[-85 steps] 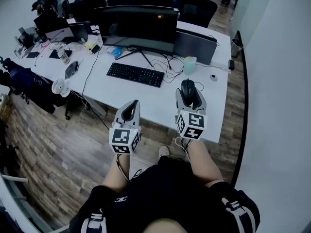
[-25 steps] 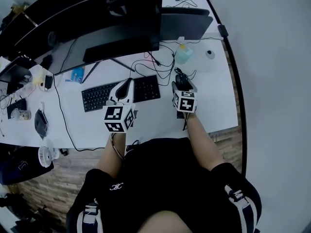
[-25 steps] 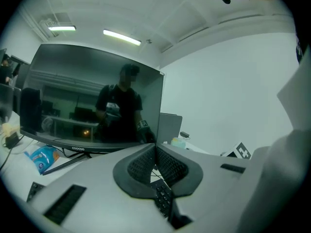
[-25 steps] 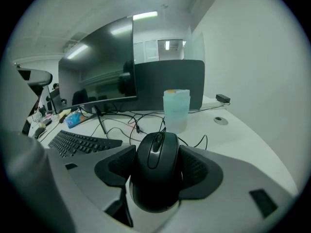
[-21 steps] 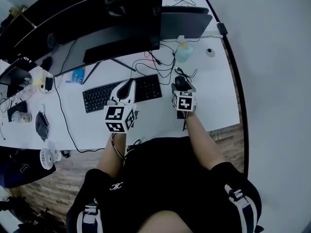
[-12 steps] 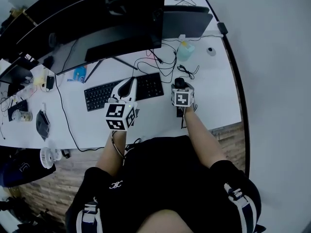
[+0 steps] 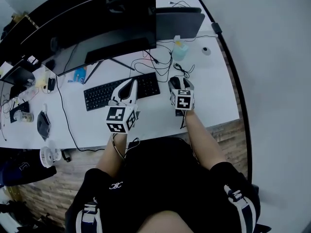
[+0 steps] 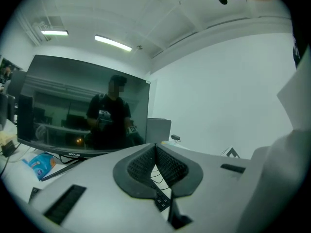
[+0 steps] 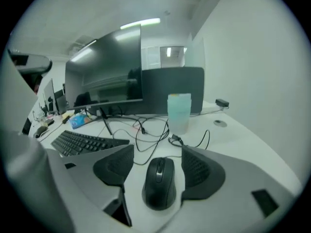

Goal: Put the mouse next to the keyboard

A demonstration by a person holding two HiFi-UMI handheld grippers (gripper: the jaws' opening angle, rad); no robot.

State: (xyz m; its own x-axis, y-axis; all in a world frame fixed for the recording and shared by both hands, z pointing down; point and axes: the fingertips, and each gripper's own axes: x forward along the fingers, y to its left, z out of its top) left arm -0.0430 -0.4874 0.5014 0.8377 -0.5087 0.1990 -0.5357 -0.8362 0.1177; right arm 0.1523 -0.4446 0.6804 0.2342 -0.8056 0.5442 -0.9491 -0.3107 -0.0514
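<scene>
The black mouse (image 9: 159, 183) lies flat on the white desk (image 7: 214, 96), just right of the black keyboard (image 7: 121, 91); in the head view the mouse (image 7: 173, 82) shows just ahead of the marker cube. My right gripper (image 9: 158, 160) straddles it and its jaws are opening. A strip of desk shows between the left pad and the mouse, and the right pad stands close beside it. The keyboard (image 9: 85, 142) sits to the left in the right gripper view. My left gripper (image 7: 130, 84) hovers over the keyboard's right half, pads together and holding nothing (image 8: 155, 147).
A wide dark monitor (image 7: 97, 28) stands behind the keyboard, with loose cables (image 7: 158, 64) and a pale bottle (image 7: 181, 50) behind the mouse. A second dark screen (image 7: 181, 19) is at the back right. The desk's front edge is close below both grippers.
The right gripper and the mouse have shifted left, closer to the keyboard's right end. The left gripper has stayed over the keyboard.
</scene>
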